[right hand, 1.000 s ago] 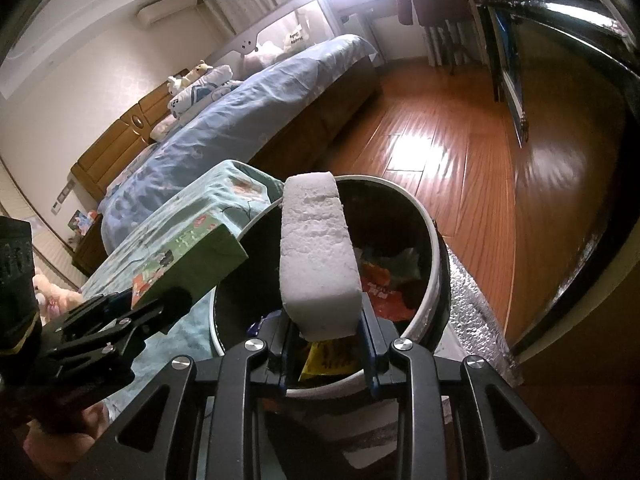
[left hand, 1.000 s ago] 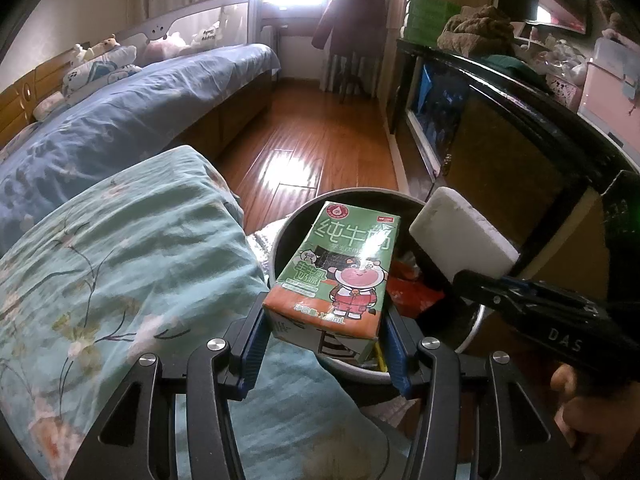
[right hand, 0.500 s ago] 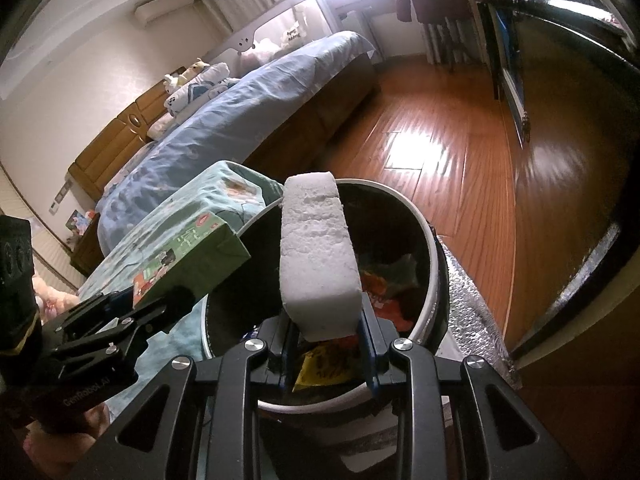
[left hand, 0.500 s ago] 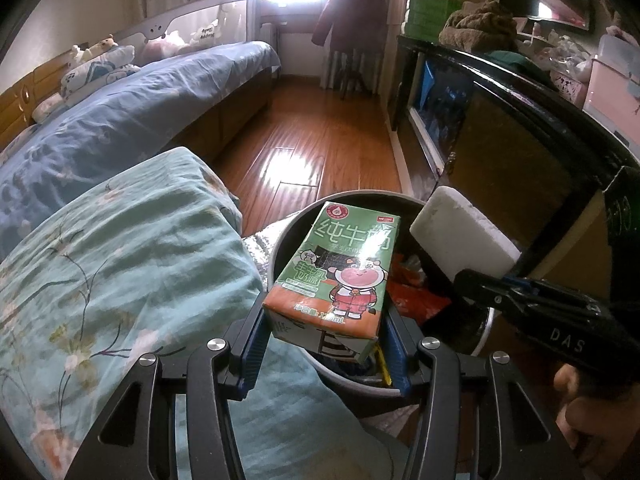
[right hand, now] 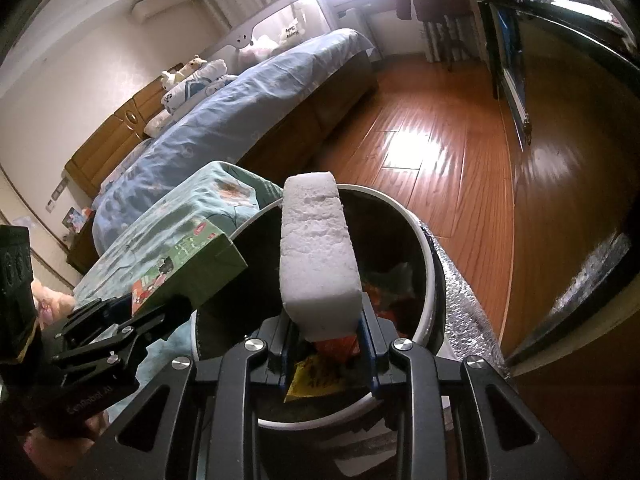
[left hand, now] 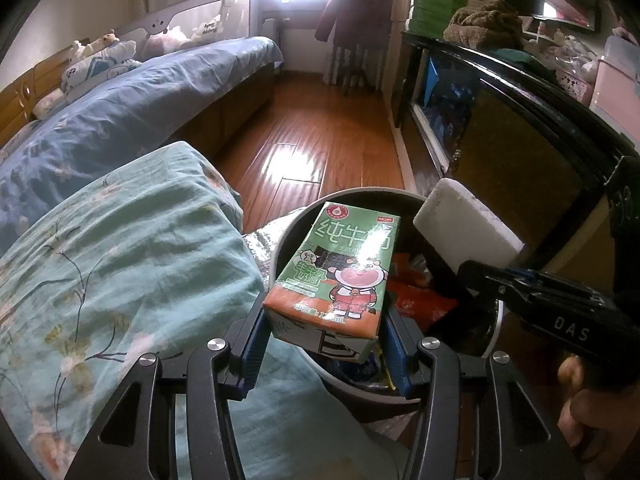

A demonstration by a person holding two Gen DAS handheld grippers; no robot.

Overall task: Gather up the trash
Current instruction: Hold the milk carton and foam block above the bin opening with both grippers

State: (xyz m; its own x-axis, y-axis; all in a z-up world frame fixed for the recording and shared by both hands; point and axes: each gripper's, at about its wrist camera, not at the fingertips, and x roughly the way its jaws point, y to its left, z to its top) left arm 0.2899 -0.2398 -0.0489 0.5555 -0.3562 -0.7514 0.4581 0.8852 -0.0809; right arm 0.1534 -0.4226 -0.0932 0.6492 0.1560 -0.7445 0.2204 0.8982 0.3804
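My left gripper [left hand: 324,344] is shut on a green milk carton [left hand: 338,270] with a cartoon figure, held over the near rim of a round dark trash bin [left hand: 280,248]. My right gripper [right hand: 325,338] is shut on a white foam block [right hand: 316,256], which juts out above the same bin [right hand: 424,248]. In the left wrist view the foam block [left hand: 466,228] and the right gripper's black body [left hand: 560,312] come in from the right. In the right wrist view the carton [right hand: 188,268] and the left gripper's body [right hand: 100,332] show at the left. Orange and yellow wrappers [right hand: 320,372] lie inside the bin.
A teal floral quilt [left hand: 112,272] bulges right beside the bin on the left. Behind it stands a bed with a blue cover [left hand: 140,96]. A dark glass-fronted cabinet [left hand: 500,128] runs along the right. Wooden floor [left hand: 316,136] stretches toward the window. Silver foil sheeting [right hand: 460,292] lies by the bin.
None of note: both grippers hold their items over the bin almost still, with only a slight shift of the view.
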